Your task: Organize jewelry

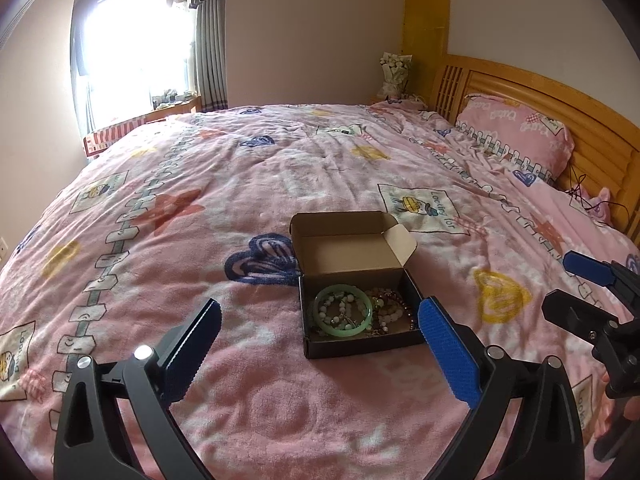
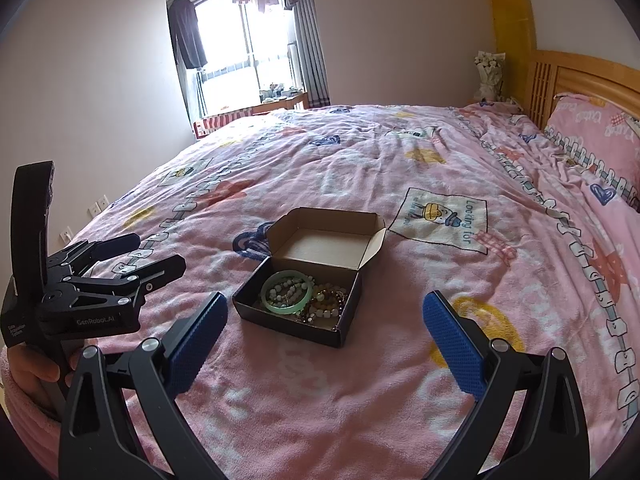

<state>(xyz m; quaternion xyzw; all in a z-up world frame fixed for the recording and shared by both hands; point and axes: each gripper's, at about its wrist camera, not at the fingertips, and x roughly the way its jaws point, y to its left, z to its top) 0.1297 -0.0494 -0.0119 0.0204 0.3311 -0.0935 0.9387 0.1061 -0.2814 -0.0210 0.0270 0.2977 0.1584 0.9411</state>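
A small black cardboard box with its brown lid flipped open lies on the pink bedspread; it also shows in the right wrist view. Inside lie a green jade bangle and several beaded bracelets. My left gripper is open and empty, just short of the box. My right gripper is open and empty, just short of the box. Each gripper shows at the other view's edge, the right one and the left one.
The bed's pink patterned blanket stretches all around the box. A pink pillow and a wooden headboard are at the right. A window and a small table are beyond the bed's far end.
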